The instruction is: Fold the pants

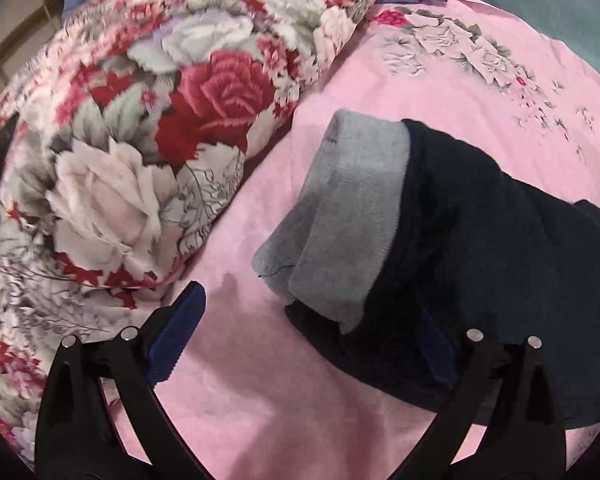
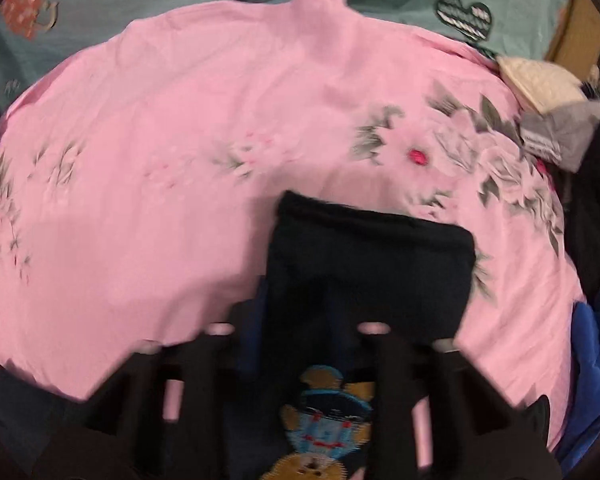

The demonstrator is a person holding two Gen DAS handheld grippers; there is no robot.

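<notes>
On the pink bed sheet (image 1: pixel 440 92) in the left wrist view, the pants (image 1: pixel 480 240) are lying as a compact dark bundle w/ grey lining turned out at one end, just beside the floral quilt (image 1: pixel 140 132). You're holding your left gripper (image 1: pixel 312 344) w/ fingers (image 1: pixel 176 332) wide apart, one over bare sheet, the other over the bundle's near edge, gripping nothing; probably lining up for the next fold.

In the right wrist view, blurred, the pants (image 2: pixel 368 264) are running between your right gripper's (image 2: pixel 300 332) fingers, cartoon patch (image 2: pixel 324 420) close to the lens. Can't tell whether they're clamping the cloth or just straddling it. A blue garment (image 2: pixel 596 360) is lying at the right edge.
</notes>
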